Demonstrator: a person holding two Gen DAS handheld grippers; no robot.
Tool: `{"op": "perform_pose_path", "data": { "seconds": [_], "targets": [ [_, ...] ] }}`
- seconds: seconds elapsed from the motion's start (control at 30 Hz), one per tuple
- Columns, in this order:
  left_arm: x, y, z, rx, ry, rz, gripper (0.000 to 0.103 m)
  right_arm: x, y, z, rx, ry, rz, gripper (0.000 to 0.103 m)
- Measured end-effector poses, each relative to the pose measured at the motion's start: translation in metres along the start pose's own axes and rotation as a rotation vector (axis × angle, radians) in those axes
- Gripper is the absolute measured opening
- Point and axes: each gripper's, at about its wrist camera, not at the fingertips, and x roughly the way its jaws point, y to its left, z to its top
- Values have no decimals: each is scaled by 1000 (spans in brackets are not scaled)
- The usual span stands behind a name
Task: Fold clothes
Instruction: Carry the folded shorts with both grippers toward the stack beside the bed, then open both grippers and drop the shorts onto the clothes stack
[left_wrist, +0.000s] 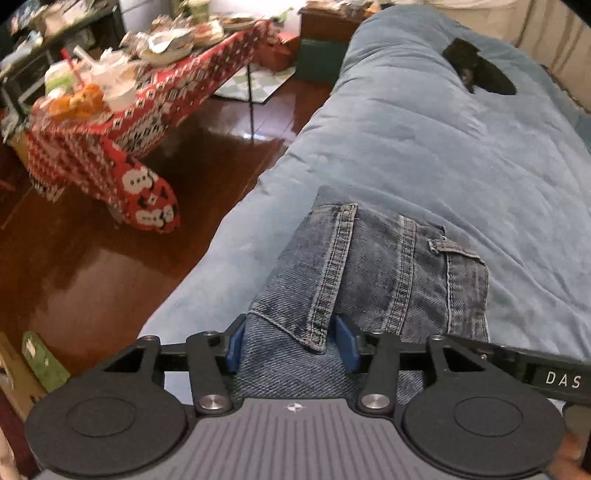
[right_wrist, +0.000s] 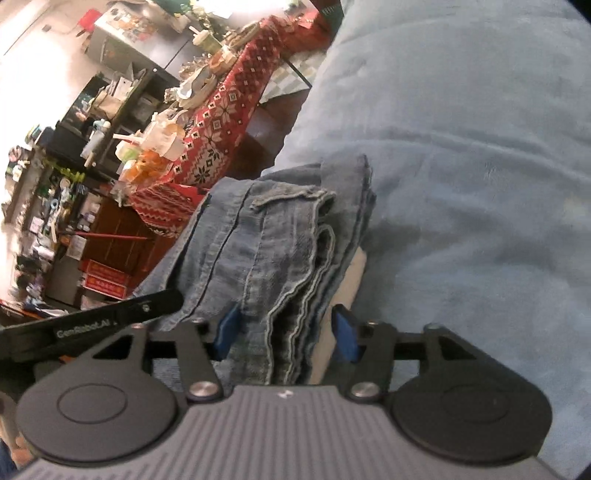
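Jeans (left_wrist: 369, 273), folded into a thick denim bundle, sit between both pairs of tongs on the blue bedcover (left_wrist: 424, 147). The left tongs (left_wrist: 291, 345) stand apart with denim filling the gap between the blue pads; whether the pads press the cloth I cannot tell, though they look slack rather than clamped. The right tongs (right_wrist: 286, 338) are spread wider than the stacked hem edges between them, with a clear gap at the 3 o'clock pad, so they read as open around the bundle, not gripping it. Judging from this, the fold itself is done and the step in hand is setting the bundle down and letting go; the next move likely calls for backing both tongs straight off without dragging the layers, then perhaps pressing the stack flat. In the left wrist view the bundle's long axis runs from 6 o'clock toward 12 to 1 o'clock, seams and a pocket flap pointing away from the tongs. Beyond, at 10 o'clock, a red-patterned tabletop (left_wrist: 177, 92) crowded with dishes stands over the dark wooden floor (left_wrist: 110, 266).
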Motion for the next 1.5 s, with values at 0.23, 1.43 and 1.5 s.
{"op": "perform_pose_path", "data": {
  "seconds": [0.23, 1.43, 1.5],
  "targets": [
    [-27, 21, 1, -65, -38, -86, 66, -37, -4, 9, 44, -23, 50, 61],
    [-112, -348, -169, 286, -132, -383, 67, -412, -222, -144, -62, -360, -585, 99],
    [-111, -367, -181, 314, -122, -394, 67, -424, -236, -162, -30, -369, -615, 102]
  ]
}}
